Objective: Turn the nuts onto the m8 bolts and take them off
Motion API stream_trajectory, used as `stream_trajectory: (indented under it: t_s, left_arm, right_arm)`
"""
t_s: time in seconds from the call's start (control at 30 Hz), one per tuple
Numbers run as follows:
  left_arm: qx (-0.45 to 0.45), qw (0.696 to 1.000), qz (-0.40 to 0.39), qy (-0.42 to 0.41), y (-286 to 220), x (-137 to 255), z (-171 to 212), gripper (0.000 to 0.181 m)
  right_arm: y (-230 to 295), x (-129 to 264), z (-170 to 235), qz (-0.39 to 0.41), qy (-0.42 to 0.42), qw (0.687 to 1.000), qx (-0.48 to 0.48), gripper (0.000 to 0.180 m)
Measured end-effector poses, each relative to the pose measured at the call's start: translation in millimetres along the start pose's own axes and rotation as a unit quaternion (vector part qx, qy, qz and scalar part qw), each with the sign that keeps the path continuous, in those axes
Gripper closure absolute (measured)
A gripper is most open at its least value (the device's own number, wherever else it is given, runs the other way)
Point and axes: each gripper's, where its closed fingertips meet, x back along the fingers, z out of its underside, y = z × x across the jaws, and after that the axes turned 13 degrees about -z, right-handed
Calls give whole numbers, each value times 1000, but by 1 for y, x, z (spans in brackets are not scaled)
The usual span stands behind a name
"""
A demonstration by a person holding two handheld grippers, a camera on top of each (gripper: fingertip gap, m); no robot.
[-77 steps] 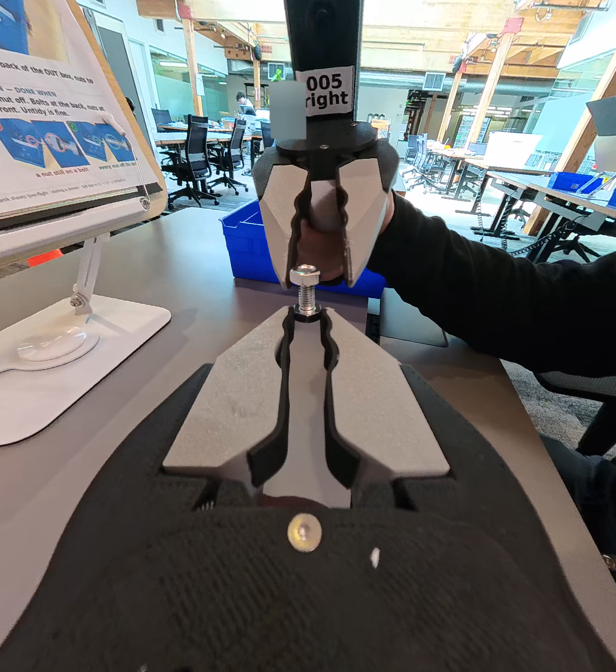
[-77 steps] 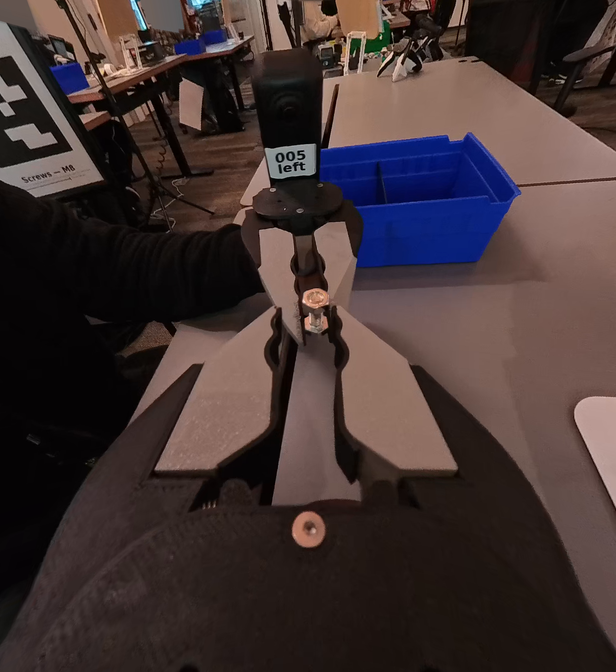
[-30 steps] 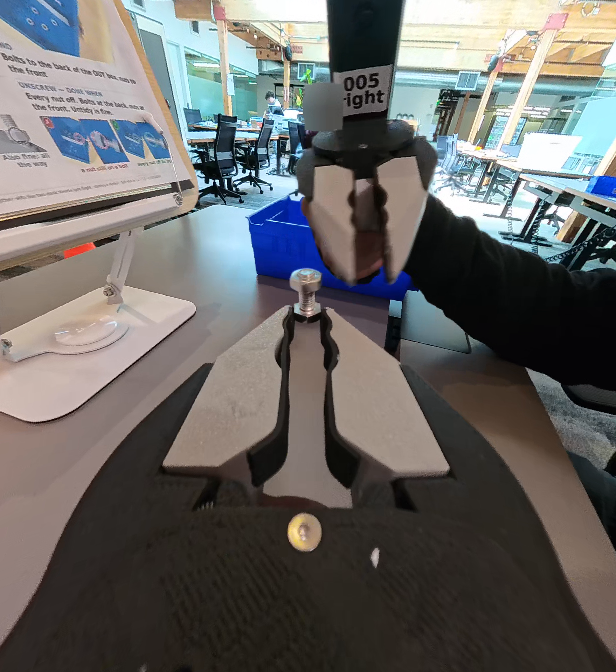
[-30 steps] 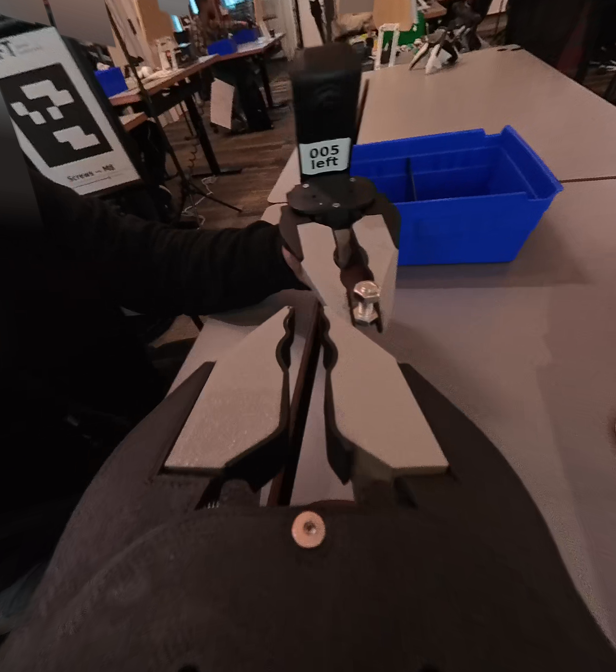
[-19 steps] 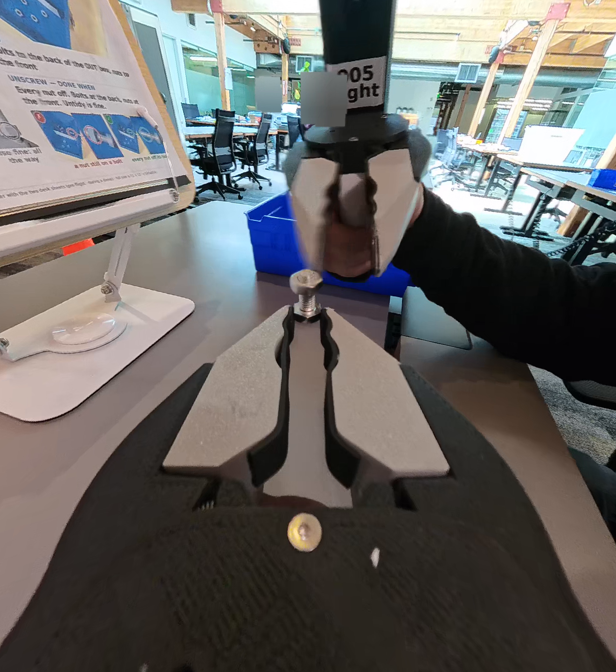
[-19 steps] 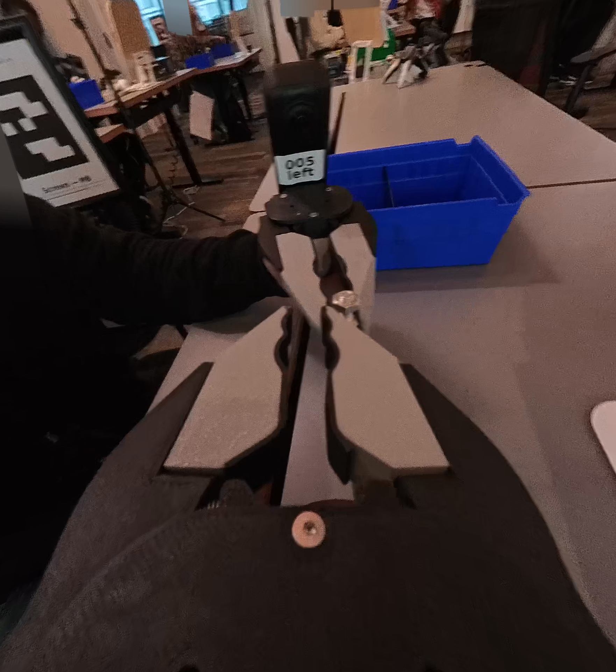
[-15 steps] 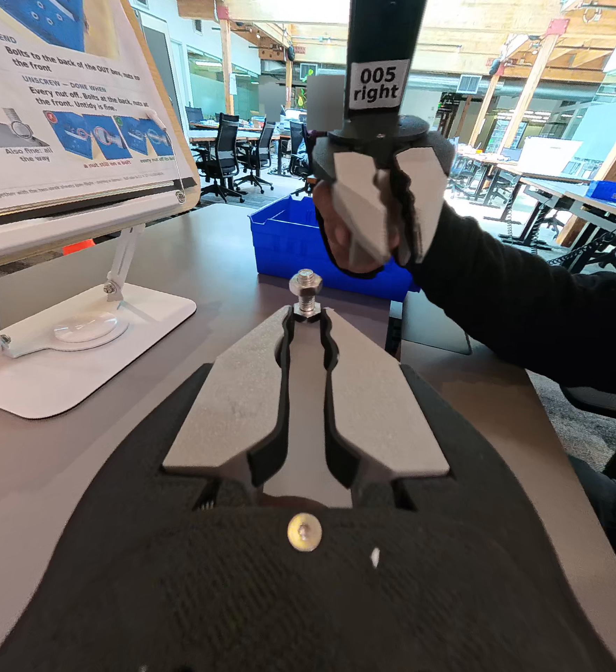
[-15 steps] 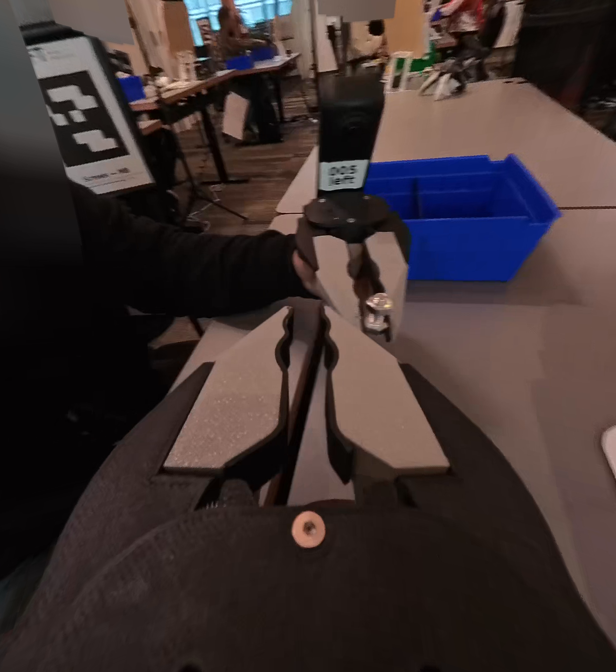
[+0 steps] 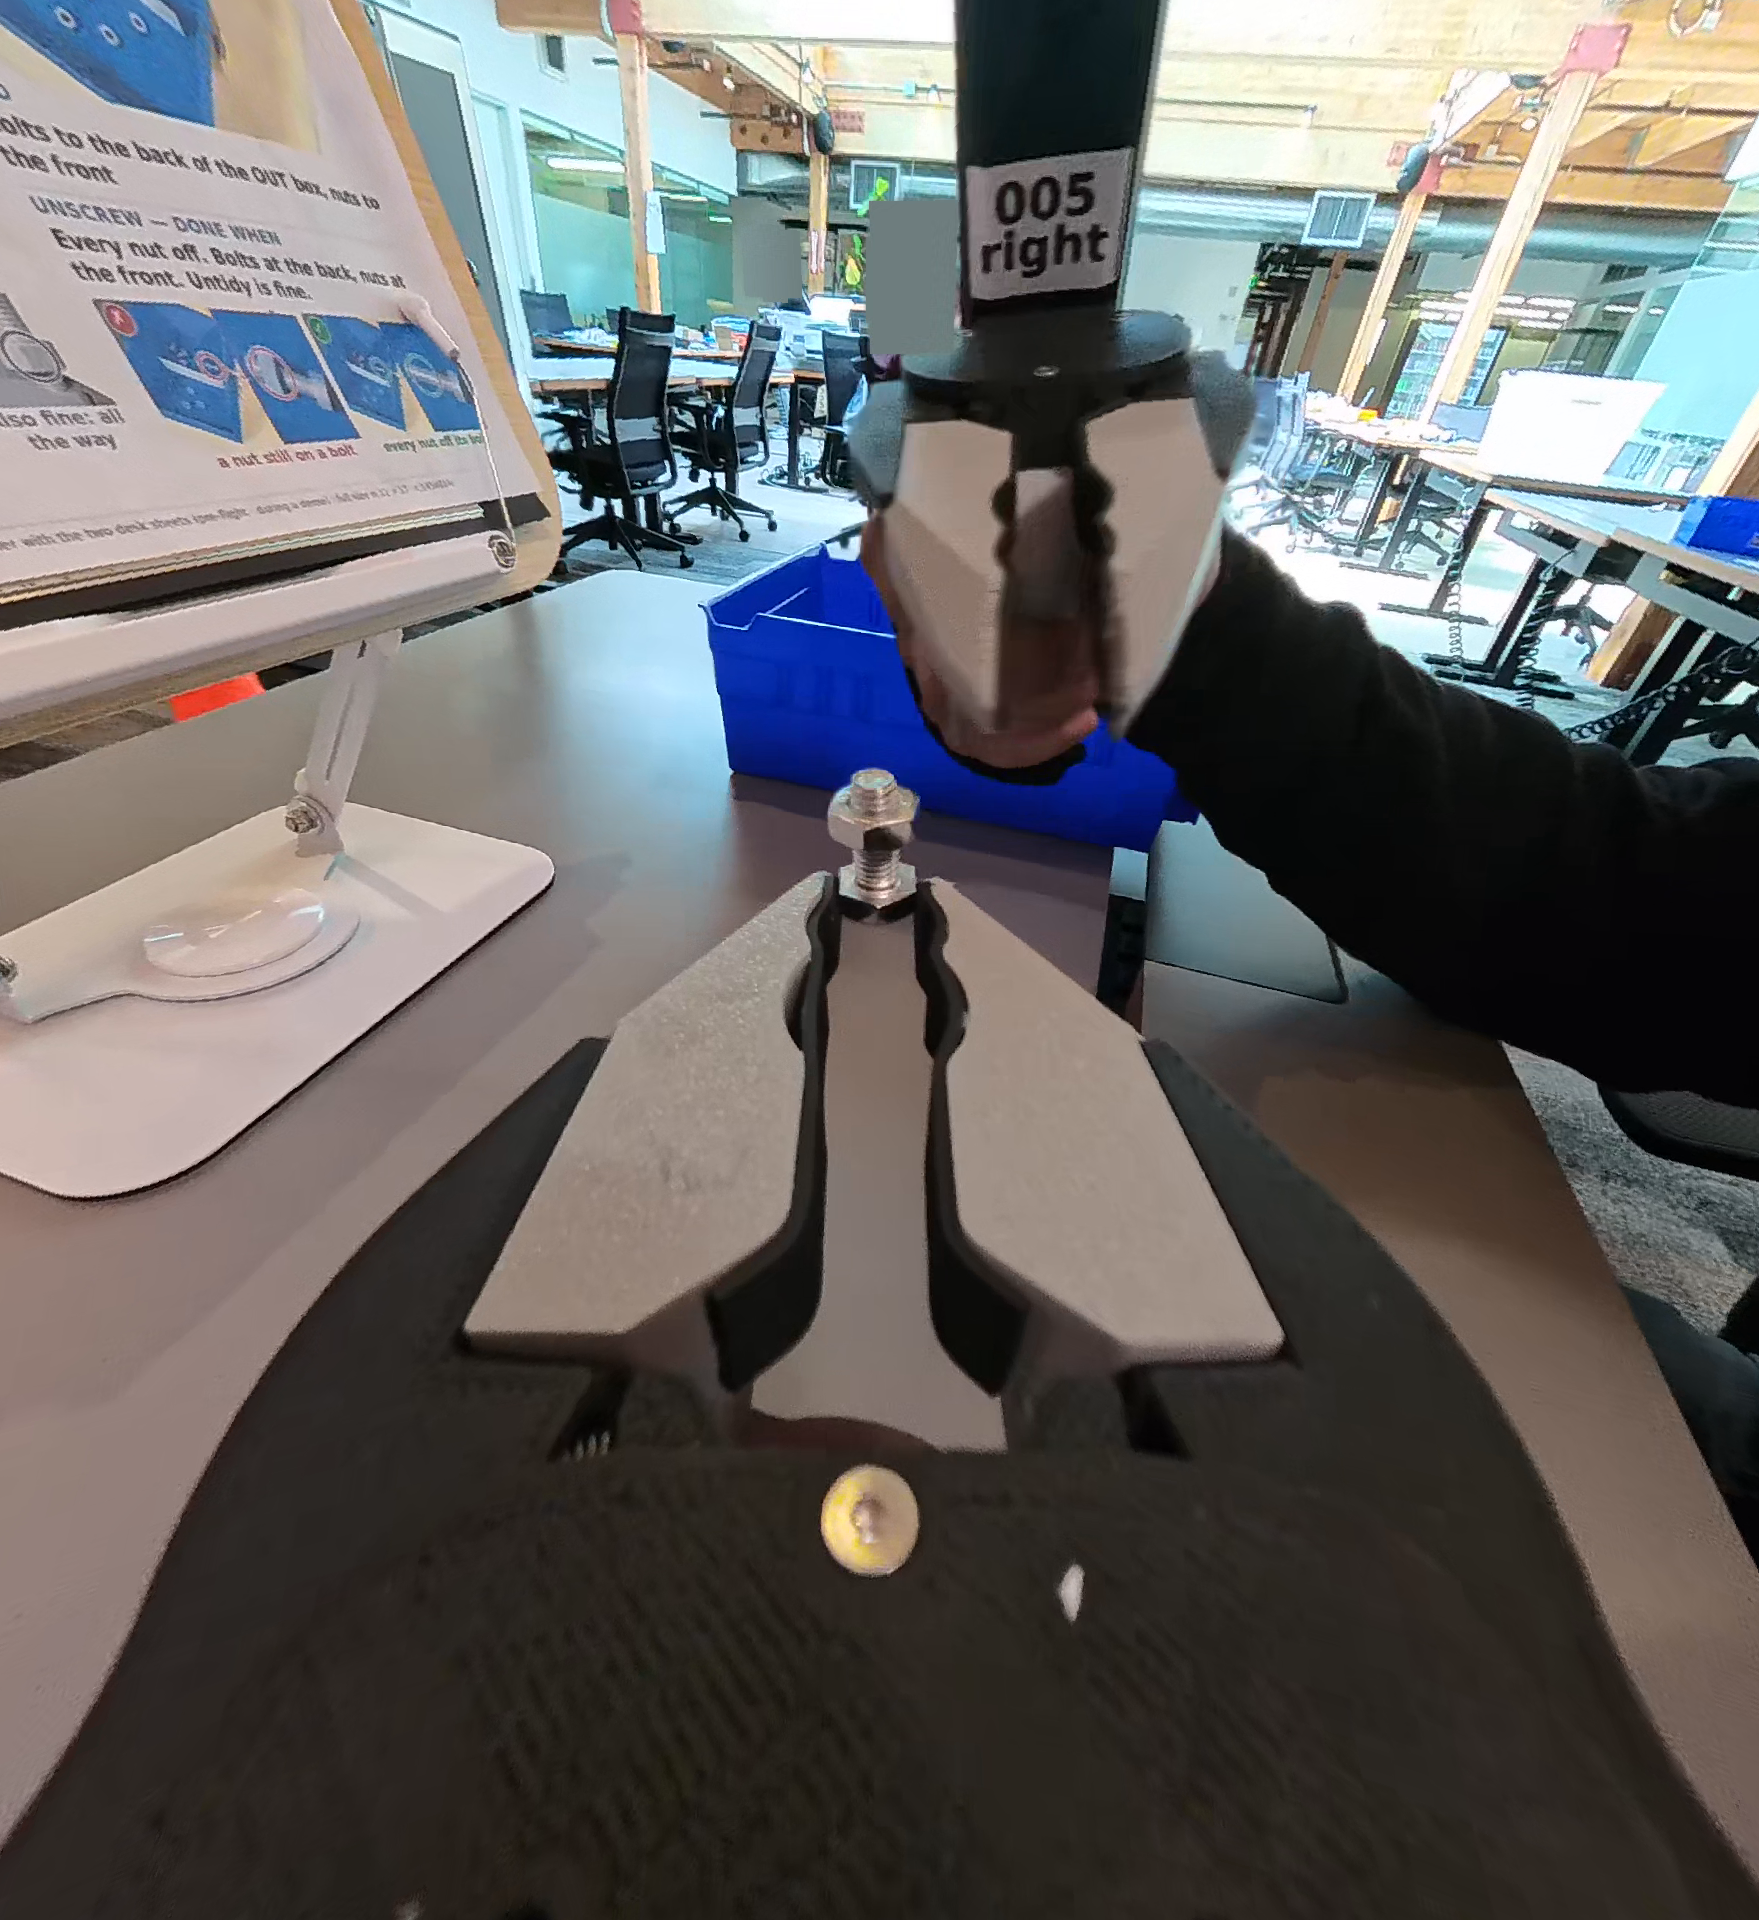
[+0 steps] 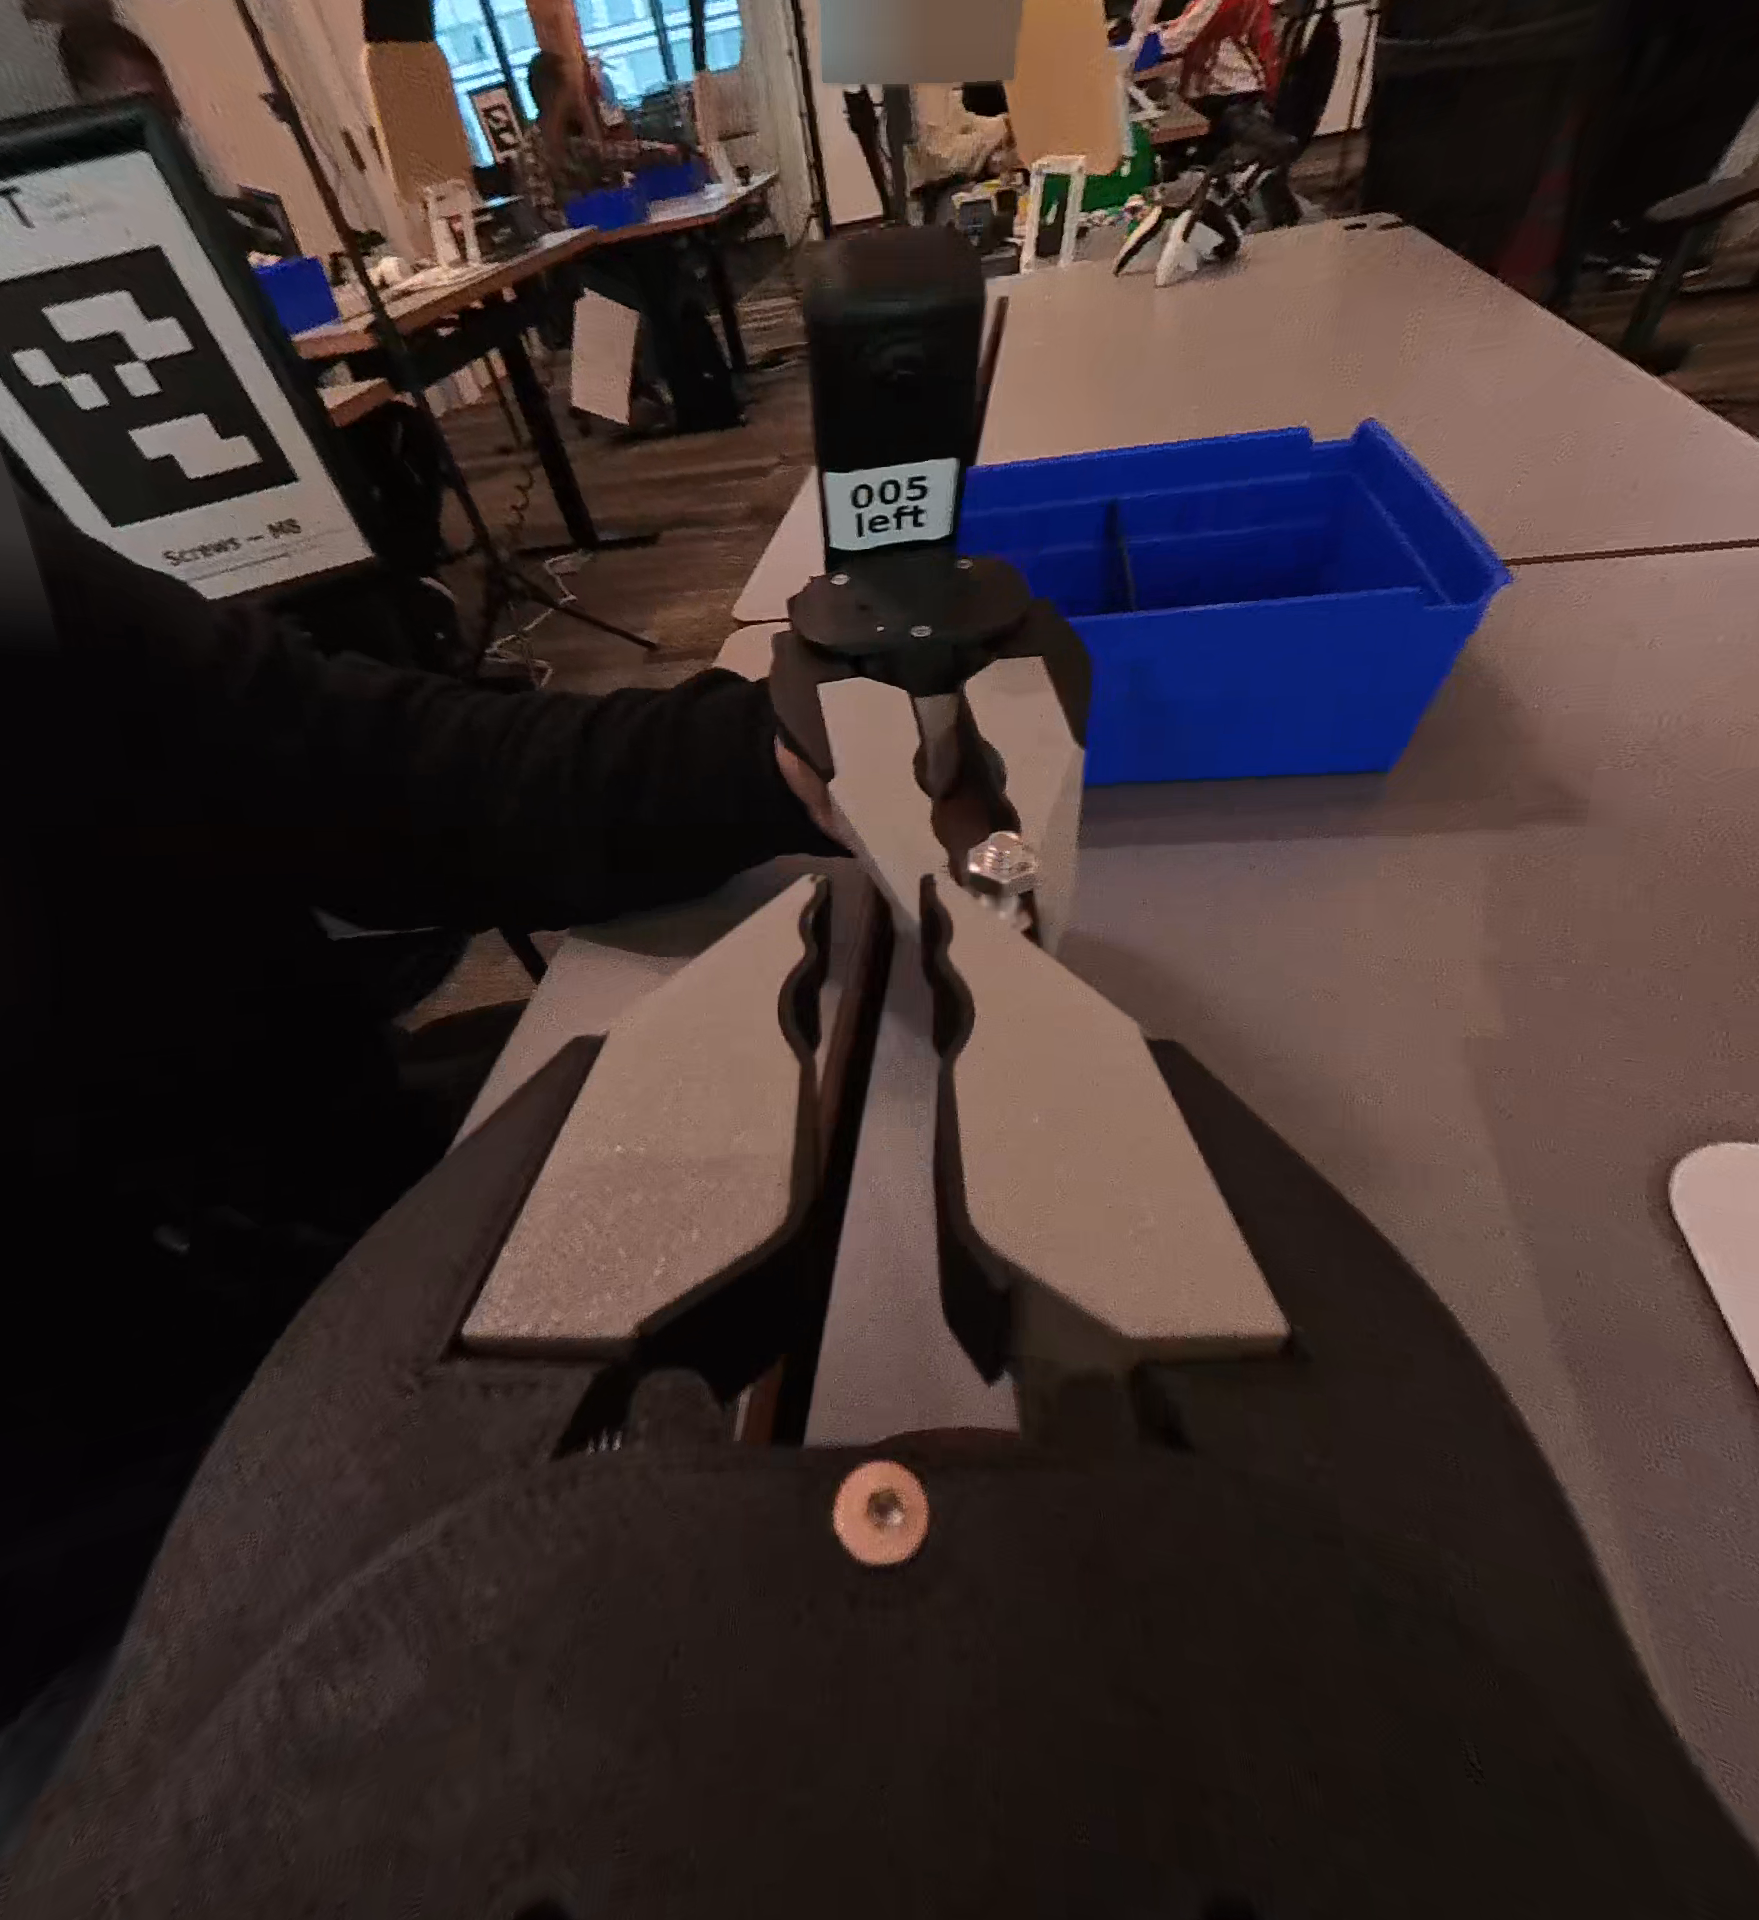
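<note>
Left gripper (image 9: 873, 914) pinching bolt (image 9: 875, 868) (nut (image 9: 873, 821) on), labelled right gripper (image 9: 1046, 717) empty, parted.

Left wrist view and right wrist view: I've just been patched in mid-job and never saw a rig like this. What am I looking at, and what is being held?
There is no robot arm. A person holds a hand-held gripper in each hand, and each carries a camera looking forward along its two grey fingers.

In the left wrist view, the left hand-held gripper fills the foreground. It is shut on the bolt, which stands upright with the nut threaded near its top. The right hand-held gripper hangs above and behind, touching neither.

The right wrist view is the opposite angle: the right hand-held gripper is up close, open and empty, with the left one and its bolt beyond.

On the grey table sit a blue bin with a divider and a white stand holding an instruction sheet.
</note>
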Motion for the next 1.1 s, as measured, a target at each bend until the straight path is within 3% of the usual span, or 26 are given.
stream_trajectory:
  t_s: [0.1, 0.23, 0.27, 0.3, 0.33, 0.4, 0.53, 0.73, 0.8, 0.87, 0.97, 1.1]
  left_arm:
    - [-4, 1000, 3, 5, -3, -1, 2, 169]
    - [-8, 1000, 4, 9, -2, -1, 4, 169]
    - [-7, 1000, -4, 6, 0, -2, 3, 169]
    - [-2, 1000, -7, 5, 2, -1, 2, 169]
    - [3, 1000, -3, 5, 2, -1, 2, 169]
    - [3, 1000, -5, 4, 3, -1, 2, 169]
    - [-1, 1000, -2, 7, 0, -2, 3, 169]
    - [2, 1000, -5, 3, 2, -1, 2, 169]
    - [4, 1000, -16, 3, 7, 0, 1, 169]
    - [10, 1000, -12, 3, 8, 1, 2, 169]
    - [7, 1000, -10, 5, 6, 0, 3, 169]
    - [2, 1000, -8, 3, 3, -1, 2, 169]
  right_arm:
    - [-30, 0, 2, 74, -3, 997, -18, 161]
    - [-18, -10, 13, 28, 23, 999, -37, 150]
    - [-8, -8, 14, -2, 26, 999, -35, 171]
    - [9, -7, 9, -49, 13, 998, -31, 179]
    - [15, -3, 1, -60, -8, 998, -26, 176]
    - [0, 5, -8, -5, -31, 999, -15, 162]
    - [-22, 2, 2, 52, -3, 999, -17, 153]
    - [-14, -16, 14, 30, 42, 999, -7, 135]
    - [10, -13, 10, -31, 33, 999, 13, 169]
    - [39, -12, 4, -100, 18, 994, 39, 172]
    - [-3, -6, 1, 38, 21, 998, 42, 144]
    - [-28, -2, 4, 90, 11, 996, 13, 145]
